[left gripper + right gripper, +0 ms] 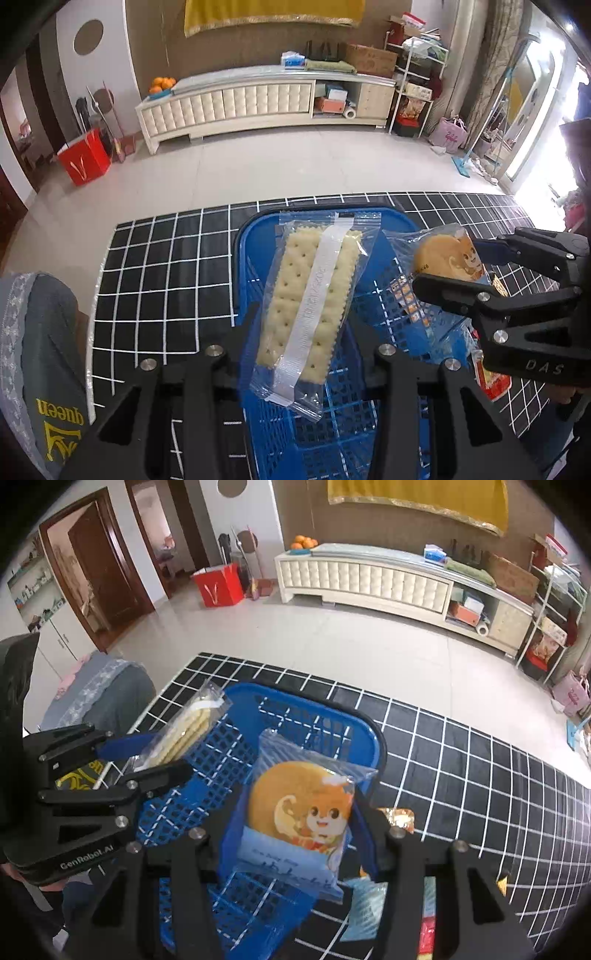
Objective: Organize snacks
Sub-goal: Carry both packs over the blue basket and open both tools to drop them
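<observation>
The left gripper (303, 321) clamps a clear cracker packet (310, 299) and the right gripper (295, 812) clamps a wrapped round cake (299, 812), both above the blue basket (306, 716) on the checked tablecloth (461, 760)

Two black handheld grippers with silver screws

The left gripper (147, 755) is marked "GenRobot.AI", the right gripper (448, 264) "DAS". Blue pads are seen on the fingers (493, 249); black linkage arms are joined by round silver screws (496, 335).
</observation>
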A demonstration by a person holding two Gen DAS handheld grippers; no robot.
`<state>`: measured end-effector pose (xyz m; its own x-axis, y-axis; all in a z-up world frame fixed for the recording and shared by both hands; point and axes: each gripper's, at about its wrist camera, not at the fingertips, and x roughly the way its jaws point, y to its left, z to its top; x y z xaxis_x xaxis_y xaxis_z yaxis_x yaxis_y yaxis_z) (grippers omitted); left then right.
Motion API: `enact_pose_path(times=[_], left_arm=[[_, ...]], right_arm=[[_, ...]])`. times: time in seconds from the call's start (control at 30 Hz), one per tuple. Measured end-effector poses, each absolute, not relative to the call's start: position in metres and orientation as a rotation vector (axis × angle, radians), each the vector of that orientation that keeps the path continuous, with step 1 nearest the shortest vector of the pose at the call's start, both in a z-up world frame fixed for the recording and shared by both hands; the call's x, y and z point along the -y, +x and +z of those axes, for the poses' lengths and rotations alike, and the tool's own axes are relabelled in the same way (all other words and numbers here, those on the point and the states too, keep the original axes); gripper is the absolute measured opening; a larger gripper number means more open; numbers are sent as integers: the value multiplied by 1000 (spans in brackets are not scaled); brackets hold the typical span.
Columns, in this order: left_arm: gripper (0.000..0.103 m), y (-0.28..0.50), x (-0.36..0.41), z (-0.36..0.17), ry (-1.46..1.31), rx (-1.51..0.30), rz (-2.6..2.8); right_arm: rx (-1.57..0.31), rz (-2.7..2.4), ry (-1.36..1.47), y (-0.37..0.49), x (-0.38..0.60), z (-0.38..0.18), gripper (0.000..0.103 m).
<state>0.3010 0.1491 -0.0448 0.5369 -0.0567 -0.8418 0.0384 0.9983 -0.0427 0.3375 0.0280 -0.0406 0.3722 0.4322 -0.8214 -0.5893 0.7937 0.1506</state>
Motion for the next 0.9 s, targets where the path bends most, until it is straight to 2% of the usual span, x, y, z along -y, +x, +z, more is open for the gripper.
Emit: enact_pose_path(times=[0.27, 0.33, 0.37, 0.4, 0.47, 0.5, 0.57, 0.9], left_arm=[[40, 318, -153, -58, -30, -1012, -48], [47, 319, -154, -58, -24, -1019, -36], [58, 320, -155, -58, -24, -1028, -33], [65, 319, -155, -58, -24, -1028, -26], [68, 315, -156, -56, -15, -1021, -14], [68, 313, -156, -55, -10, -1021, -15], [70, 309, -157, -52, -18, -1018, -17], [70, 265, -133, -17, 10, -969, -27]], right_arm=[[-1013, 662, -211, 350, -34, -46, 58], [-1018, 659, -216, 355, -36, -46, 59], [-1021, 653, -222, 356, -36, -47, 63], [-1021, 642, -225, 358, -36, -47, 73], [-1000, 619, -227, 357, -31, -43, 84], [-990, 609, -229, 355, -31, -41, 89], [-977, 610, -221, 350, -25, -35, 90], [-955, 584, -194, 317, 12, -3, 90]])
